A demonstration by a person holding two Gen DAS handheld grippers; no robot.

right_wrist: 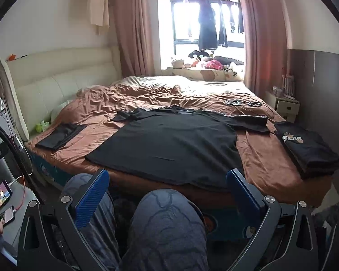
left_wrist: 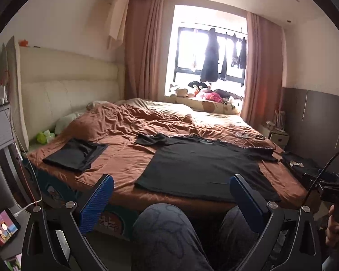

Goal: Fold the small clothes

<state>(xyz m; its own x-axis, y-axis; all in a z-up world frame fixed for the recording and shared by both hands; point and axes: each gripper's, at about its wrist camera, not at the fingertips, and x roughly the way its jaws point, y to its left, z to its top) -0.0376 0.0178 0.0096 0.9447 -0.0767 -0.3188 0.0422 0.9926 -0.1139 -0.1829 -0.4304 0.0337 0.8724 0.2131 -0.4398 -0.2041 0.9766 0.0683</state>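
At the far left, a phone (right_wrist: 2, 193) with a lit screen lies on a grey bedside stand (right_wrist: 15, 194). Next, a folded black garment (left_wrist: 75, 154) rests flat on the brown bedsheet (left_wrist: 122, 158) near the bed's left edge, well apart from the other clothes.

At the centre, a black T-shirt (right_wrist: 169, 144) lies spread flat on the bed (right_wrist: 280, 176). Its long axis runs from the near edge toward the window; the collar points away from the cameras, the hem lies at the near edge, and the sleeves extend left and right.

To the right, a second folded black garment (right_wrist: 307, 146) with a white printed logo sits at the bed's right corner.

The left tool (left_wrist: 171, 198) and right tool (right_wrist: 167, 192) are held above the person's knees (right_wrist: 167, 221), short of the bed. Both tools have their blue-padded fingers (left_wrist: 97, 203) spread wide apart, gripping nothing.
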